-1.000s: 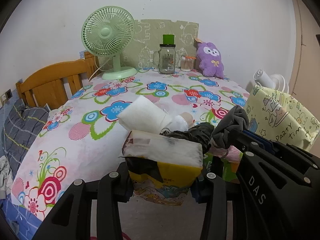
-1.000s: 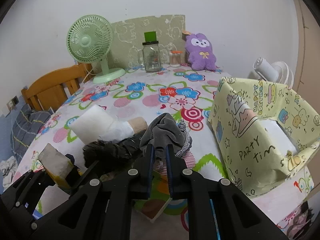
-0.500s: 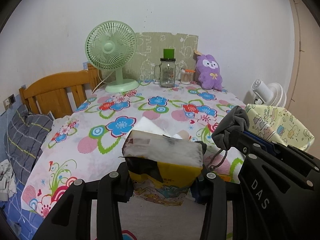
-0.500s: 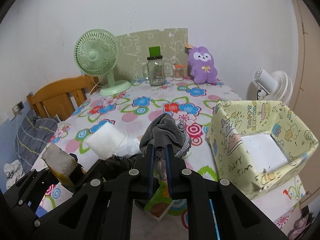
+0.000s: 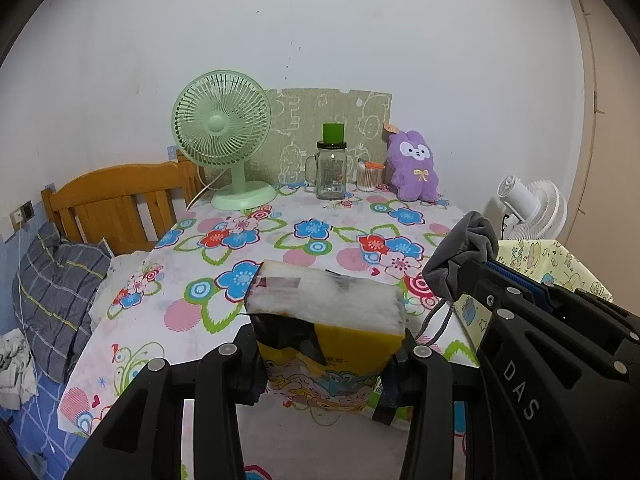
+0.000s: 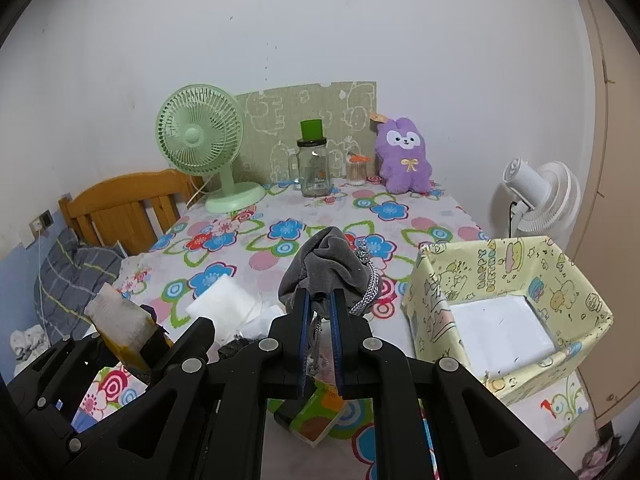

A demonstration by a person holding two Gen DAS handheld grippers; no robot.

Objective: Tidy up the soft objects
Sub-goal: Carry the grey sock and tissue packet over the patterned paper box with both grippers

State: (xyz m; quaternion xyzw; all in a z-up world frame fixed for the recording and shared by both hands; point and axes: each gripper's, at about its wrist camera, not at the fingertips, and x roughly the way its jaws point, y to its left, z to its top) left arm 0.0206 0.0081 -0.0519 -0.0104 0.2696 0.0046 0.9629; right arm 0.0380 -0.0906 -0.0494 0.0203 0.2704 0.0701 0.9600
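The left claw (image 5: 326,354) holds a yellow tissue pack (image 5: 326,320) with a white fluffy top. The pack sits right between its two fingers, which squeeze it from both sides, up off the surface (image 5: 240,248).

The right claw (image 6: 320,312) is pinched nearly shut on a grey cloth pouch (image 6: 326,270). The pouch bunches up above the fingertips, at 12 o'clock from them. A silver chain (image 6: 370,280) hangs down its side at 3 o'clock.

In the right wrist view, one yellow paper box (image 6: 508,276) stands at 3 o'clock from the pouch, with one white pad (image 6: 500,328) flat inside. One white foam block (image 6: 222,304) lies at 9 o'clock from the pouch, and one small green book (image 6: 316,420) lies under the claw.

At the far edge I count one green fan (image 5: 222,128), one glass jar (image 5: 331,172), one small pot of sticks (image 5: 368,176) and one purple plush bunny (image 5: 414,166). One white fan (image 6: 540,196) stands off to the side.

A dark thing beside the foam block is mostly hidden by the claws. The book is half covered. The words on the pack are too small to read.
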